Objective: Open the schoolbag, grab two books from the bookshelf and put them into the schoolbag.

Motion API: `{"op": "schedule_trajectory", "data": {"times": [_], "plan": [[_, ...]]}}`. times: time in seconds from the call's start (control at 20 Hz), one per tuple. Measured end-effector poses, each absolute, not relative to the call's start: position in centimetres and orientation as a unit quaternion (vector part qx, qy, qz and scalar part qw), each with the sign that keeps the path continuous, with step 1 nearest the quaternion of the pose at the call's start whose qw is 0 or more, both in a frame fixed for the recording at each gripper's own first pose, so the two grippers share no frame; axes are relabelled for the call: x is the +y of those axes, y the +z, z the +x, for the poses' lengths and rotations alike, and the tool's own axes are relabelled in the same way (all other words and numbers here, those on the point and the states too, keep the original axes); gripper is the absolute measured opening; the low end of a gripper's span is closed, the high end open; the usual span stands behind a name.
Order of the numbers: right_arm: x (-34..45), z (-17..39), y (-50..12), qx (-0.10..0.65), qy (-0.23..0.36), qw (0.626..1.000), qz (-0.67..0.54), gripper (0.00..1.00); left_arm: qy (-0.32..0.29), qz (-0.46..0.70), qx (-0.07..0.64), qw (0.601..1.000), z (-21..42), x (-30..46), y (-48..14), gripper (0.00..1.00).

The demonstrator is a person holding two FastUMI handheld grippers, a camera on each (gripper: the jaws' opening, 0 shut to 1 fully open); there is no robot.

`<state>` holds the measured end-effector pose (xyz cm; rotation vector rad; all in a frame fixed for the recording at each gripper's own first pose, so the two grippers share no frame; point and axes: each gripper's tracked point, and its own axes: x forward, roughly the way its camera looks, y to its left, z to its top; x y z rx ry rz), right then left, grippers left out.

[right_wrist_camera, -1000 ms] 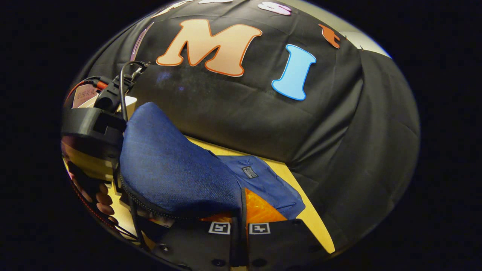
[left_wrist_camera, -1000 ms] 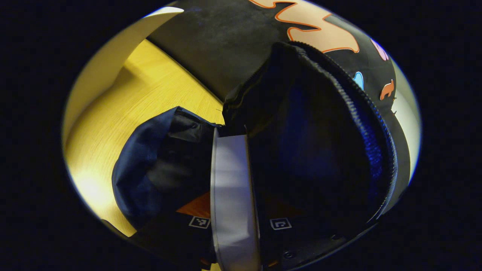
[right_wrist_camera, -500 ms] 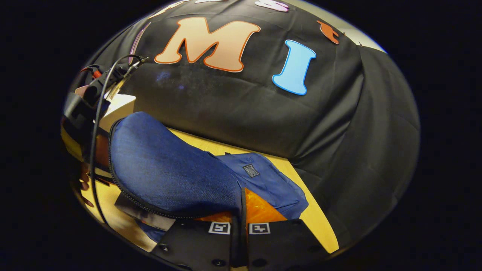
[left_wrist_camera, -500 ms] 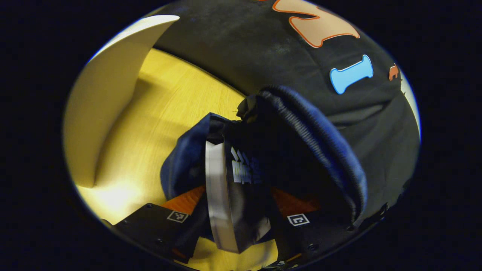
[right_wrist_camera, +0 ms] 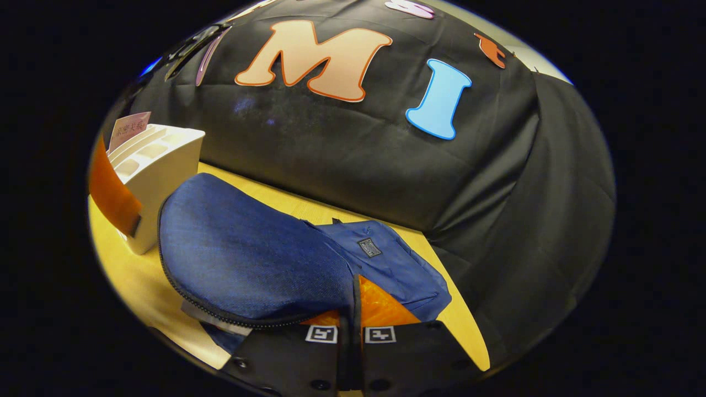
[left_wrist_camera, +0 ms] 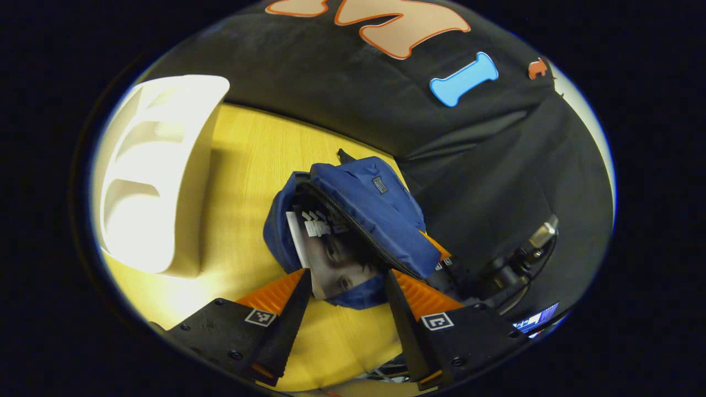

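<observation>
While gripper (right_wrist_camera: 353, 309) pinches denim schoolbag (right_wrist_camera: 248, 259), glossy book (left_wrist_camera: 331, 253)

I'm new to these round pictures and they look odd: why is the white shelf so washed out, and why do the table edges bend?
Left gripper view: glare bleaches the white bookshelf and the wooden table beside it, while the schoolbag interior stays dark. Right gripper view: the fisheye lens bows the table's edge and stretches the bag's flap; the lighting is more even.

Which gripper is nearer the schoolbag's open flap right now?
Right. The right gripper is shut on the flap of the schoolbag, holding it up. The left gripper hangs open above the bag, apart from it, over the book inside.
</observation>
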<state>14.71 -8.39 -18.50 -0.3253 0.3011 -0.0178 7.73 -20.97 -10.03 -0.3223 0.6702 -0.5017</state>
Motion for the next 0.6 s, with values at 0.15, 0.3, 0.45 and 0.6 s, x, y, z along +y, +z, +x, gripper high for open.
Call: {"op": "schedule_trajectory", "data": {"times": [0.15, 0.3, 0.45, 0.6], "plan": [[-8.3, 14.7, -18.6, 0.152, -0.009, 0.974, -0.168, 0.06, -0.242, -0.166, 0.335, 0.895, 5.4, -17.7, -6.9, 0.8], [-8.2, 14.6, -18.8, 0.154, -0.009, 0.972, -0.177, 0.06, -0.214, -0.181, 0.331, 0.901, 4.6, -13.1, -4.4, 0.8], [-8.3, 14.5, -18.8, 0.157, -0.011, 0.971, -0.179, 0.04, -0.177, -0.185, 0.331, 0.908, 3.5, -7.7, -2.3, 0.8], [-8.4, 14.6, -18.6, 0.159, -0.012, 0.971, -0.179, 0.06, -0.124, -0.186, 0.335, 0.915, 2.5, -1.8, -0.6, 0.8]]}}
